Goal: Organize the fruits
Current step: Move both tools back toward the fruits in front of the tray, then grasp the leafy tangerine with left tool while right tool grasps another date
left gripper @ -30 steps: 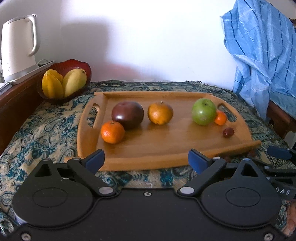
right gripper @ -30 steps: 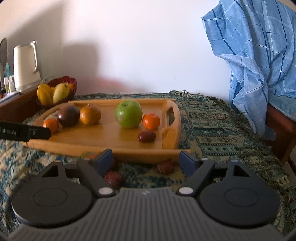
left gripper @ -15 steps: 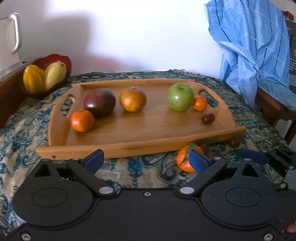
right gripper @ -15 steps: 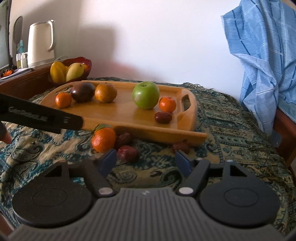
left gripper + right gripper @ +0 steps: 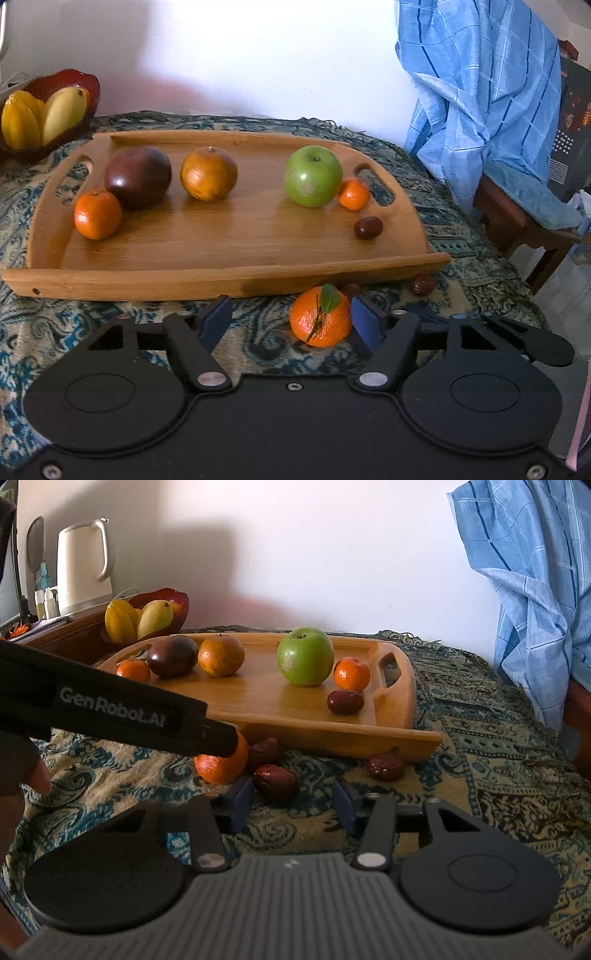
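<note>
A leafy tangerine (image 5: pixel 320 316) lies on the patterned cloth just in front of the wooden tray (image 5: pixel 221 273). It sits between the jaws of my left gripper (image 5: pixel 290 319), which are closing; it is against the right pad, with a gap to the left pad. My right gripper (image 5: pixel 291 799) is closing too, with a red date (image 5: pixel 277 781) just ahead of its tips and untouched. Two more dates (image 5: pixel 265 751) (image 5: pixel 386 766) lie nearby. The tray holds a green apple (image 5: pixel 313 175), a dark plum (image 5: pixel 138 176), an orange (image 5: pixel 208 172), two tangerines and a date (image 5: pixel 368 227).
A red bowl (image 5: pixel 74 79) of yellow fruit stands at the back left beside a white kettle (image 5: pixel 86 565). A blue cloth (image 5: pixel 480 92) hangs over a wooden chair (image 5: pixel 517 218) on the right. One of the left gripper's fingers (image 5: pixel 147 720) crosses the right wrist view.
Both grippers sank toward the cloth in front of the tray and their jaws narrowed. The leafy tangerine came in between the left jaws, and the date came close to the right tips.
</note>
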